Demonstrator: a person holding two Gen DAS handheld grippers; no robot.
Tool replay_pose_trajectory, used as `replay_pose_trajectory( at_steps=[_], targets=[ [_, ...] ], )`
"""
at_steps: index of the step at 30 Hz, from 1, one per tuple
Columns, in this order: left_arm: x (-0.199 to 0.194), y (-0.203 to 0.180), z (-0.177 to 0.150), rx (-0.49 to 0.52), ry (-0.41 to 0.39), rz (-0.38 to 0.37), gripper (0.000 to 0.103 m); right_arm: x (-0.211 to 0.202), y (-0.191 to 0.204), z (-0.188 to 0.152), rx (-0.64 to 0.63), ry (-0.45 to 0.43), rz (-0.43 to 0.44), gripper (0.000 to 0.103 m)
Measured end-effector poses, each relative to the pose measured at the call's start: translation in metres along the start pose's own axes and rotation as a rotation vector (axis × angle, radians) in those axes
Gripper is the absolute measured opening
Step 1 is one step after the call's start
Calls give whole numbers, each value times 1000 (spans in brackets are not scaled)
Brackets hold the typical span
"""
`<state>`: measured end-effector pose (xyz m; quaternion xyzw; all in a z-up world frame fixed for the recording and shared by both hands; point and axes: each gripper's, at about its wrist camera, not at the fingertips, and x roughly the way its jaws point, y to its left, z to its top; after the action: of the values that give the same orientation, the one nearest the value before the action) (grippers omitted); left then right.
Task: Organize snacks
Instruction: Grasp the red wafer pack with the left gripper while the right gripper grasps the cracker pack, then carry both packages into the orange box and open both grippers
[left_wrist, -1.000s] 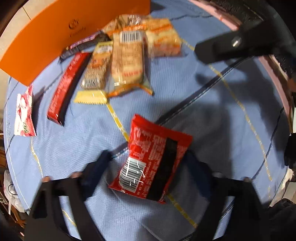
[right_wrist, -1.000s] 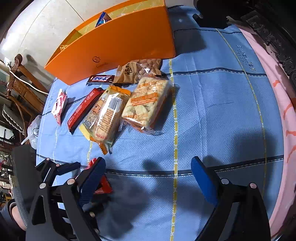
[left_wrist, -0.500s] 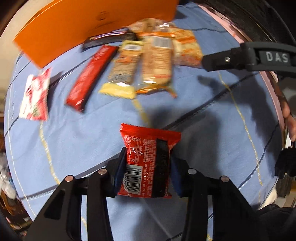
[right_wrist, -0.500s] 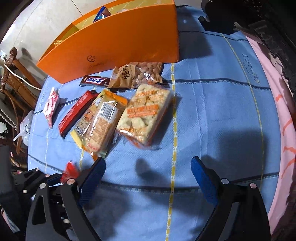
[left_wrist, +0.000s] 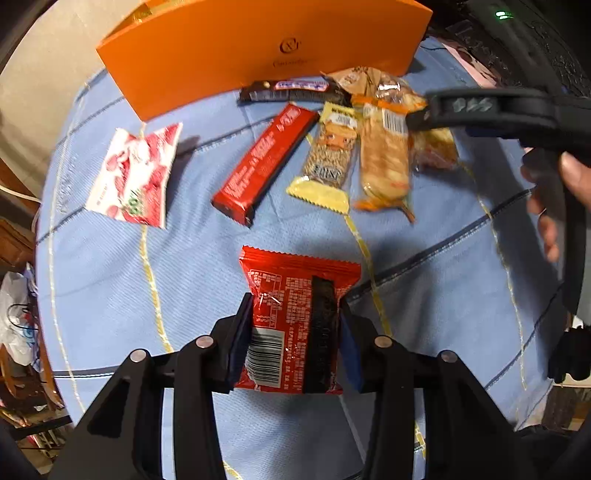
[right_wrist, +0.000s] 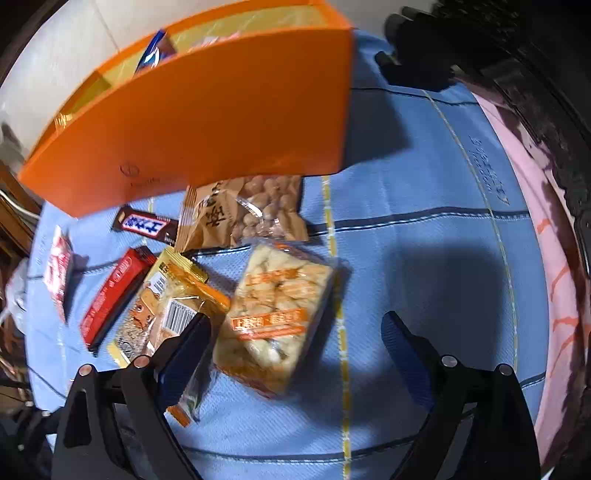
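Right now my left gripper (left_wrist: 293, 343) has its pads pressed on both sides of a red snack packet (left_wrist: 295, 317), barcode side up, held above the blue cloth (left_wrist: 110, 295). My right gripper (right_wrist: 295, 354) stands wide apart with nothing gripped, hovering over a clear pack of pale puffed pieces (right_wrist: 275, 317); its left finger (right_wrist: 184, 354) overlaps the orange-trimmed wrapper (right_wrist: 177, 314) next to that pack. Taking the orange box (right_wrist: 207, 122) as the landmark, the loose snacks lie in front of it on the cloth: a yellow bar (left_wrist: 328, 158) and a long red bar (left_wrist: 266, 158) lie nearer to me, a dark chocolate bar (right_wrist: 144, 223) and a brown bag of round nuts (right_wrist: 243, 212) sit just against the box's front wall, and a white-and-red sachet (left_wrist: 135, 173) lies off toward the box's left end. Inside the box a blue-tipped wrapper (right_wrist: 153, 53) pokes above the rim.
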<state>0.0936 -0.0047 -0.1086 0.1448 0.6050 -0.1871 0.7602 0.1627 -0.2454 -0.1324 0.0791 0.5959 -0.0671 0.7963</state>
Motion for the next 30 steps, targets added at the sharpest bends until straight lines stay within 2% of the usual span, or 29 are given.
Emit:
replay_pose_trajectory(
  at_steps=[3,6,7,9,10,11,21,26,30],
  targets=[
    [-8,1,2,1,-18,32,42,15,7,-6,-11,63,-35,94],
    [-17,-1,2,-2,-27,56,42,14,16,-14,-54,39,-54,92],
    [-11,-18,8,-2,-26,60,42,13,18,-16,-59,33,-46,86],
    [-14,-14,12,-4,-25,68,42,9,22,-17,-80,8,-40,71],
    [-14,-14,12,-5,-25,71,42,6,24,-16,-94,-5,-50,55],
    [-15,-13,13,-6,-26,72,42,5,27,-14,-94,-6,-50,50],
    [-15,-18,10,-16,-48,91,42,1,-3,-14,-36,3,40,48],
    [-21,-20,10,-15,-65,93,42,-11,-22,-24,2,13,128,48],
    [-29,-23,12,-13,-83,89,42,-24,-35,-36,19,22,238,48]
  ],
)
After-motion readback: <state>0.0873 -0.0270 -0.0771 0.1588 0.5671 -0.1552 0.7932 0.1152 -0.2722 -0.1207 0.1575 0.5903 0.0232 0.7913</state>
